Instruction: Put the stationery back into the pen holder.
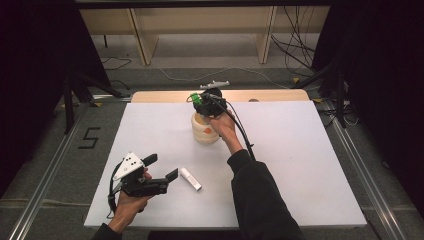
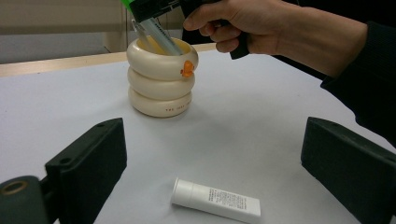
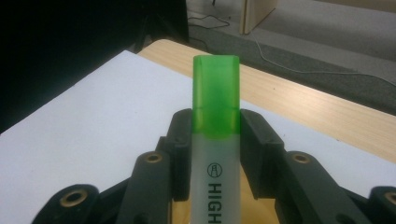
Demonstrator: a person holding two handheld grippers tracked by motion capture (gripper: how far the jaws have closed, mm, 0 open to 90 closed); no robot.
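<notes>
Two tongs: right tongs (image 3: 215,140) grip highlighter (image 3: 216,140) over holder (image 1: 205,129); lower straight, prob. centred. Left tongs (image 2: 212,163) open nr tube (image 2: 215,203).

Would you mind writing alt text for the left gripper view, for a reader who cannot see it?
A small white tube lies on the white table between the left gripper's two open black jaws. Beyond it, a hand lowers a green-capped highlighter into a cream ringed pen holder.

Glossy cream holder (image 2: 162,79), translucent plastic highlighter (image 3: 215,140)
</notes>
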